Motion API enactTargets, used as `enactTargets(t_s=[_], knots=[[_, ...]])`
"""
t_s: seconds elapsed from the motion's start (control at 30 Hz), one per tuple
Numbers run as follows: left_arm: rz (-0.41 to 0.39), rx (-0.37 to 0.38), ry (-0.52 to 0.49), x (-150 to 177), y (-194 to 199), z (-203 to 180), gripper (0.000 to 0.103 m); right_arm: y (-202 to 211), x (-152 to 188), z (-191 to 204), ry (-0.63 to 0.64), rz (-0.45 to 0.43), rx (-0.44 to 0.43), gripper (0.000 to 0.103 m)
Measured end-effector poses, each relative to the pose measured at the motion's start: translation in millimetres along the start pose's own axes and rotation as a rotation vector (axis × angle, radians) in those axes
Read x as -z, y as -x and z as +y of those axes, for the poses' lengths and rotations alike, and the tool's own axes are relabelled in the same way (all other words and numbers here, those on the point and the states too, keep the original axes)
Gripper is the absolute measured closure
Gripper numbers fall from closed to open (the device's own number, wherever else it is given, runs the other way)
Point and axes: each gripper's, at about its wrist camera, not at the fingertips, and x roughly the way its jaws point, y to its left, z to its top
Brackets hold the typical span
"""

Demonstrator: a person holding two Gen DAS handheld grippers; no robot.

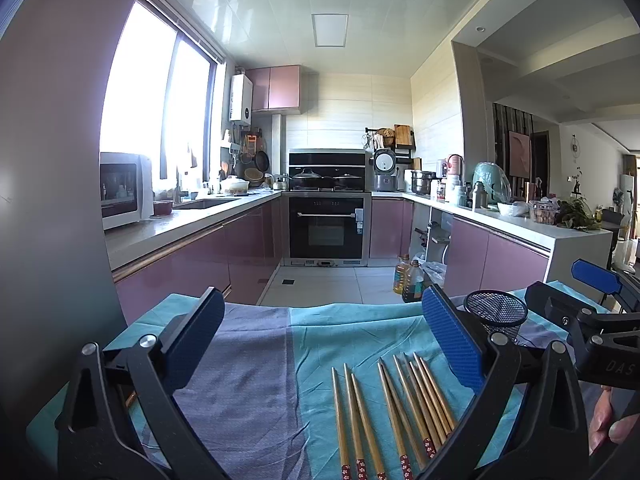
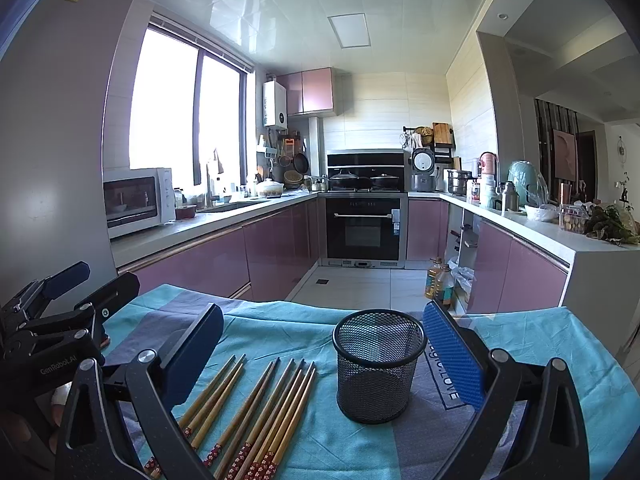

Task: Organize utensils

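Several wooden chopsticks (image 2: 256,412) with red flowered ends lie side by side on a teal and grey cloth (image 2: 304,332). Just right of them a black wire-mesh cup (image 2: 378,364) stands upright and empty. My right gripper (image 2: 324,352) hangs open above the cloth, its fingers either side of the chopsticks' tips and the cup. The left gripper (image 1: 324,340) is open too, with the chopsticks (image 1: 396,404) low between its fingers and the mesh cup (image 1: 496,314) behind its right finger. Each gripper shows at the edge of the other's view.
The clothed table ends at a tiled kitchen floor (image 2: 352,284). Oil bottles (image 2: 440,284) stand on the floor by the right counter. Purple cabinets, an oven (image 2: 362,228) and a microwave (image 2: 136,200) line the room. A person's fingers (image 1: 612,424) show at lower right.
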Motion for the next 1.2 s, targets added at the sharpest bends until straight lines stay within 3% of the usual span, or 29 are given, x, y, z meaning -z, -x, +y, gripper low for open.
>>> enactTargets(t_s=[0.93, 1.2], knots=[[0.028, 0.008, 0.003, 2, -8, -2, 0.006, -4, -1, -2, -0.002, 0.024, -0.023, 0.006], [0.064, 0.024, -0.007, 7, -13, 1, 0.006, -13, 3, -6, -0.019, 0.099, -0.07, 0.006]])
